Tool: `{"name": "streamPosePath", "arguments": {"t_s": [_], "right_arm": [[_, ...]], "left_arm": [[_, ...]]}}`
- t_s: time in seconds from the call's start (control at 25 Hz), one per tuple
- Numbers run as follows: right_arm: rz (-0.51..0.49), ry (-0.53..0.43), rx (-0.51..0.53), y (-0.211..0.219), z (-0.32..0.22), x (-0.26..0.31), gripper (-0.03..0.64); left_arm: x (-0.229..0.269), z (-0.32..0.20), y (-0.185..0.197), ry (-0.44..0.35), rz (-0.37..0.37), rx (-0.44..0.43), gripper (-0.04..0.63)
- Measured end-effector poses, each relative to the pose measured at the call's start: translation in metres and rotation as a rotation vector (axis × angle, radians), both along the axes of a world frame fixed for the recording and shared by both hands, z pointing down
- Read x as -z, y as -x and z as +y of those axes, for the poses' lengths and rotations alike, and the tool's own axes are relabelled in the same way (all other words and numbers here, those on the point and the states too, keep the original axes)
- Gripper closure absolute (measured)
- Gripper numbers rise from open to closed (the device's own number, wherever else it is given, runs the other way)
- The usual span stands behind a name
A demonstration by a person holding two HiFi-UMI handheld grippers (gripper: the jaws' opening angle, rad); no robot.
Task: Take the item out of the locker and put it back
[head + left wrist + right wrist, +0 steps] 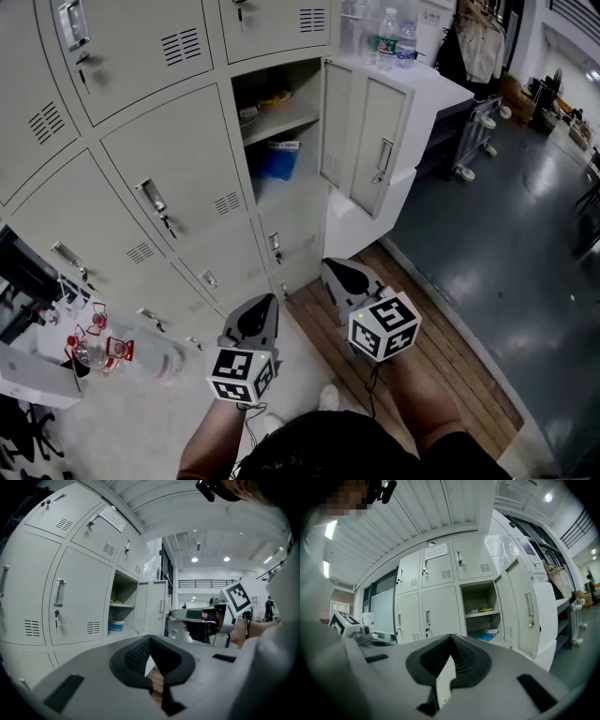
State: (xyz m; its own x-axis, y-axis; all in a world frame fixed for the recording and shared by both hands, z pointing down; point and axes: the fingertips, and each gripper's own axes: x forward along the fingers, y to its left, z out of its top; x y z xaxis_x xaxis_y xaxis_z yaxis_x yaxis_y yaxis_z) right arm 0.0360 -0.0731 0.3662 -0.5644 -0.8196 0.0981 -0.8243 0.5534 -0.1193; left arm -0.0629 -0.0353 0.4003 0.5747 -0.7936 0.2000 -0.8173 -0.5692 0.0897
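Left of the left tongs: clear containers [98,349] with red fittings are sitting low down, near the bottom lockers.
Left tongs [270,300]: I am holding them closed and empty, tips meeting, pointing at the bank of lockers.
Locker [281,120]: it is standing open ahead of both tongs, with its door [361,141] swinging out on the right tongs' side.
Blue packet [278,159]: it is lying in the locker's lower compartment, well apart from both tongs.
Yellow item [275,97]: it is resting on the shelf above the packet.
Right tongs [328,267]: I am holding them closed on nothing, just beside the left pair.
Beyond the right tongs: water bottles [394,42] are standing on a white cabinet [441,89].
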Motion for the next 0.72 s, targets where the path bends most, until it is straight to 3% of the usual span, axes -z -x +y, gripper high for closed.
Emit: {"name": "streamPosePath", "arguments": {"t_s": [0.72], "right_arm": [[-0.003, -0.007, 0.095, -0.048, -0.050, -0.002, 0.617]], "left_arm": [[-0.002, -0.040, -0.054, -0.012, -0.002, 0.096, 0.592]]}}
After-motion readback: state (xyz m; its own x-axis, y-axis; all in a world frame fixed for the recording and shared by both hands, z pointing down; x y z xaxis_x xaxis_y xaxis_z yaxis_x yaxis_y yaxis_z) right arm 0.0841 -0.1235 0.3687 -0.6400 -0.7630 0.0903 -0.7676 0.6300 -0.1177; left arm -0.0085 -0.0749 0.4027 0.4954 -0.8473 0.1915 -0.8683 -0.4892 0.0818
